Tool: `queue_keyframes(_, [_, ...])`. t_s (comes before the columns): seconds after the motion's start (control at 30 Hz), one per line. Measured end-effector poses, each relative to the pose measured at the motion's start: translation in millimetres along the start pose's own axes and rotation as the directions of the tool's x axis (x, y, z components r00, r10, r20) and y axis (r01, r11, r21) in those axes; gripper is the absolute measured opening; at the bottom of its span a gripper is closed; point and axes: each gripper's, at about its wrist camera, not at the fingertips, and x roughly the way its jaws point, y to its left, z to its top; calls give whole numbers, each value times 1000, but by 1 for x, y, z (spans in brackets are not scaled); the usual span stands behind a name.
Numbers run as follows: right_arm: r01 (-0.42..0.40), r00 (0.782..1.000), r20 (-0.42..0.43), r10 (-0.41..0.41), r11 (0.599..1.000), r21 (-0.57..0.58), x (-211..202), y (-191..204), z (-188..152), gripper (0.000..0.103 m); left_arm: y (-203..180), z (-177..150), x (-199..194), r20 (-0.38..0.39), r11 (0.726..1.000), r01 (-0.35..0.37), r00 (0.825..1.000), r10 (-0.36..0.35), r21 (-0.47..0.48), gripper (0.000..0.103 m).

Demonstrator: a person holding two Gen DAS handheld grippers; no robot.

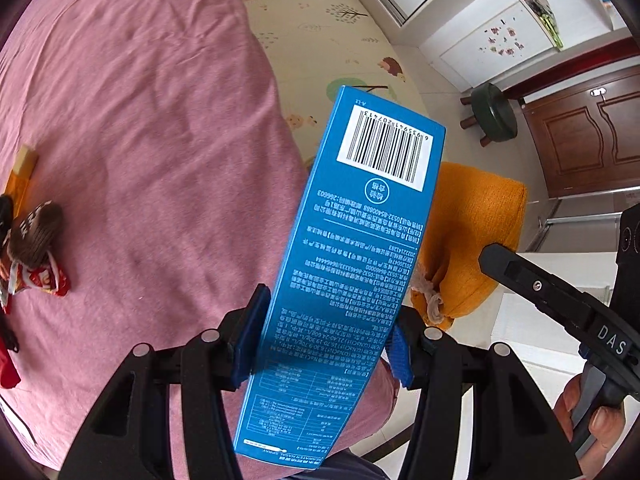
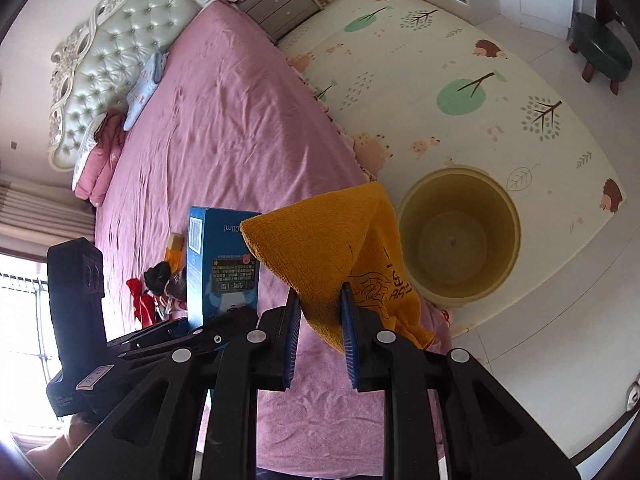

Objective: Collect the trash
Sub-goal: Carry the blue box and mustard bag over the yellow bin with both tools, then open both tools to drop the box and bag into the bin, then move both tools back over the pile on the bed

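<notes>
My left gripper [image 1: 326, 334] is shut on a tall blue carton [image 1: 352, 264] with a barcode, held upright above the edge of the pink bed [image 1: 140, 120]. The carton also shows in the right wrist view [image 2: 224, 264]. My right gripper [image 2: 320, 320] is shut on an orange cloth [image 2: 332, 240], which also shows in the left wrist view [image 1: 472, 240]. A round yellow bin [image 2: 460, 236] stands open on the floor mat beside the bed, just right of the cloth. More trash [image 1: 32, 248], red and brown wrappers, lies on the bed to the left and shows in the right wrist view [image 2: 160, 284].
A patterned play mat [image 2: 460, 80] covers the floor right of the bed. A green stool [image 2: 600, 50] stands far right. A nightstand [image 2: 280, 4] and a headboard [image 2: 120, 40] are at the bed's far end. A wooden door [image 1: 592, 136] is to the right.
</notes>
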Motion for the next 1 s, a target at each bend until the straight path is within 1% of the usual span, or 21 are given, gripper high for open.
queue_keyframes(0.27, [32,998,43,-36,996,79,-5,-54,30,19,-51,40,45,-65,997,24,998,-19,71,53])
queue_keyframes(0.33, [40,997,55,-45,995,92,-9,-64,35,19,-60,50,55,-80,996,45,996,-39,80,53])
queue_keyframes(0.43, [24,998,56,-32,991,133,-12,-78,44,24,-75,63,65,-91,992,41,995,-29,123,55])
queue_keyframes(0.5, [24,998,62,-33,988,155,-16,-85,48,33,-81,69,70,-94,990,16,996,-2,141,71])
queue_keyframes(0.53, [25,997,72,-36,987,160,-18,-88,49,40,-82,72,71,-88,989,10,996,2,144,80])
queue_keyframes(0.57, [29,996,79,-43,986,163,-21,-90,50,46,-84,73,71,-81,989,1,997,11,151,82])
queue_keyframes(0.63, [30,996,81,-45,985,169,-22,-94,53,50,-87,76,73,-80,985,-23,996,37,170,85])
queue_keyframes(0.83, [58,995,73,-71,984,170,-20,-96,55,50,-94,76,74,-65,969,-63,995,80,240,85])
queue_keyframes(0.9, [68,995,66,-80,985,161,-18,-91,55,50,-91,75,71,-62,969,-62,995,79,239,85])
queue_keyframes(1.0, [63,996,61,-72,988,142,-16,-80,55,50,-78,71,61,-55,975,-52,996,65,216,85])
